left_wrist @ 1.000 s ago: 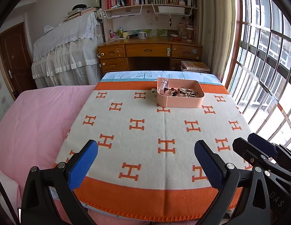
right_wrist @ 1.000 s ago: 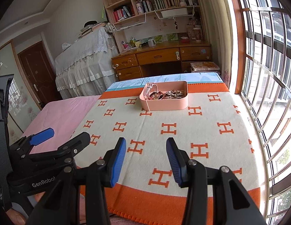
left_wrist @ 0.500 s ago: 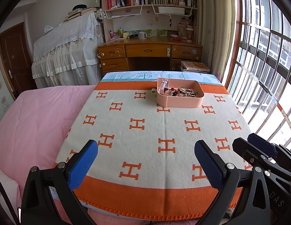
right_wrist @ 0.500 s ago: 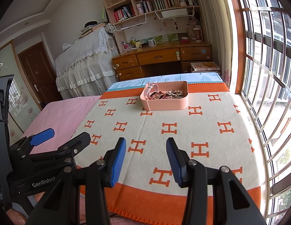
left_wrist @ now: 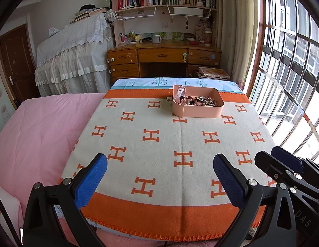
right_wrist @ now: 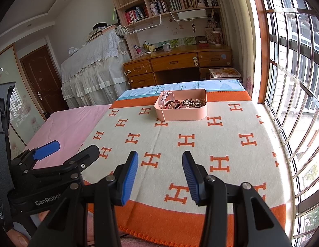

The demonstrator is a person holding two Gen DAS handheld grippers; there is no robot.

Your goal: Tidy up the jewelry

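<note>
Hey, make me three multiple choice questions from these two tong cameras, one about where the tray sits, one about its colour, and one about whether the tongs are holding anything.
1. Where does the tray sit on the blanket?
A. At the far end, toward the desk
B. At the near edge, under the tongs
C. On the pink sheet beside the blanket

2. What colour is the tray?
A. Blue
B. Pink
C. White

3. What state are the left tongs and right tongs in?
A. Both shut on jewelry
B. Left shut on a watch, right open
C. Both open and empty

Answers:
1. A: the tray lies near the blanket's far orange band, with the desk behind it.
2. B: its walls are pale pink in both views.
3. C: each pair's blue pads stand apart with only blanket between them.
</note>
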